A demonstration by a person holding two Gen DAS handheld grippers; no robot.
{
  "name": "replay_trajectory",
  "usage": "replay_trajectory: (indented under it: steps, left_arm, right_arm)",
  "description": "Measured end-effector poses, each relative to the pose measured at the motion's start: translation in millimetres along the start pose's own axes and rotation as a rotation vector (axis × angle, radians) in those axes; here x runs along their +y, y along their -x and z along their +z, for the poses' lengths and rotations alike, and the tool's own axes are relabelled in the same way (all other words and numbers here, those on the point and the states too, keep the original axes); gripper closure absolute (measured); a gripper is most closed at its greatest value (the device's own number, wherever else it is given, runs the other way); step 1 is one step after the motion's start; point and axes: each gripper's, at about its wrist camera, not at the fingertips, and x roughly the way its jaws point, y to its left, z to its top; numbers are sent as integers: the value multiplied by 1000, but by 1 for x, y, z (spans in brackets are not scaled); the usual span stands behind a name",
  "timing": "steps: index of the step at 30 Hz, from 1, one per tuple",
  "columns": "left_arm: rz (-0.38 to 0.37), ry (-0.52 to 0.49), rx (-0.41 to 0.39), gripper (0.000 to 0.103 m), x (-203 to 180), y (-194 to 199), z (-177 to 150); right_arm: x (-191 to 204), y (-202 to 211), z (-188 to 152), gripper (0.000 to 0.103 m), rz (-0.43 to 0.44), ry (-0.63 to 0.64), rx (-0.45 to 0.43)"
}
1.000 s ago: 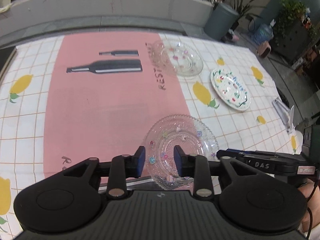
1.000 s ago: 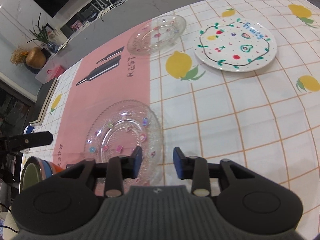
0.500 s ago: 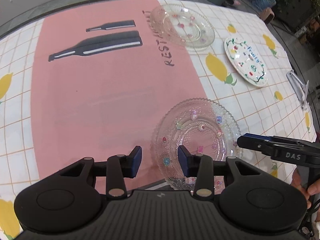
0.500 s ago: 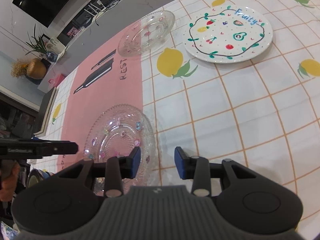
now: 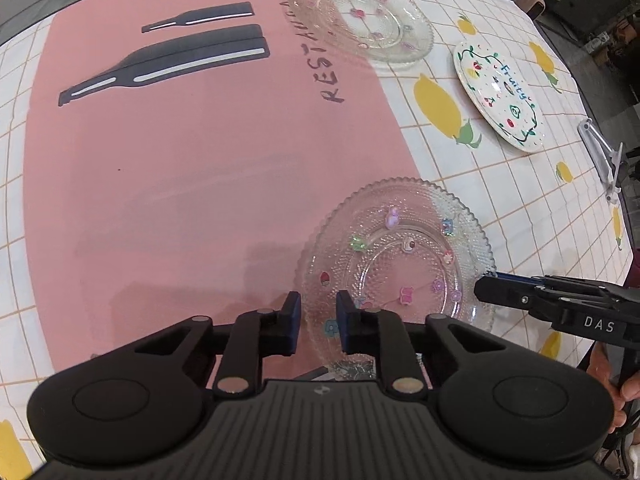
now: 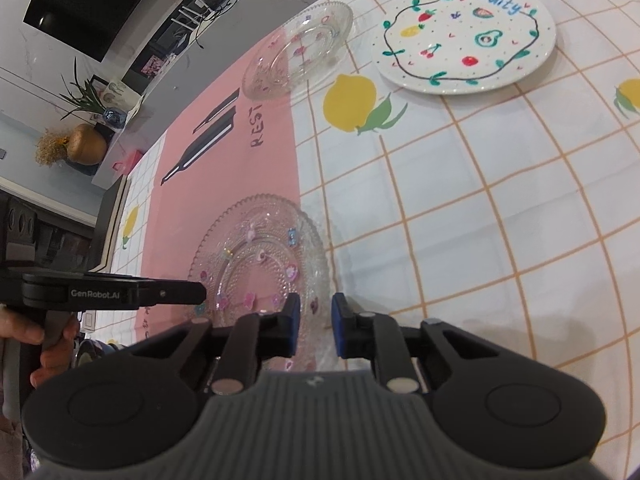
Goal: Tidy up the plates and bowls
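Left to right in the left wrist view: left hand-held gripper [image 5: 318,317] at 6 o'clock, jaws narrow and closing over the near rim of the clear beaded glass plate with small coloured charms [image 5: 396,256]; whether the pads already pinch the glass is hard to tell. Right hand-held gripper [image 6: 313,326], likewise narrow and closing, at the same plate's opposite rim. Plate lying flat on the desk's pink-and-lemon tablecloth [image 5: 180,168], face up, round, so no long axis. Second clear glass plate [image 5: 360,20] at 12 o'clock, white painted "Fruity" plate [image 5: 500,96] at 2 o'clock, each apart. Nothing stacked yet; probably the whole sorting left.
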Motion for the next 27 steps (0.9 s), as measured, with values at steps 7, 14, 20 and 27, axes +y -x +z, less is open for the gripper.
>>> replay_trajectory:
  steps: [7,14,20,27]
  left_arm:
    - [6,8,-2,86,1,-1,1]
    - [23,14,-19,88,-2,5,-1]
    - [8,21,-61,89,-10,24,-2]
    - [0,50,-121,89,-36,53,-15]
  right_arm:
    - [-3,0,-2,97,-2,-12,-7]
    - [-6,2,-3,98,8,-33,-14]
    - [-5,15,0,98,15,-35,-31]
    - [-2,52,2,98,33,-14,-78]
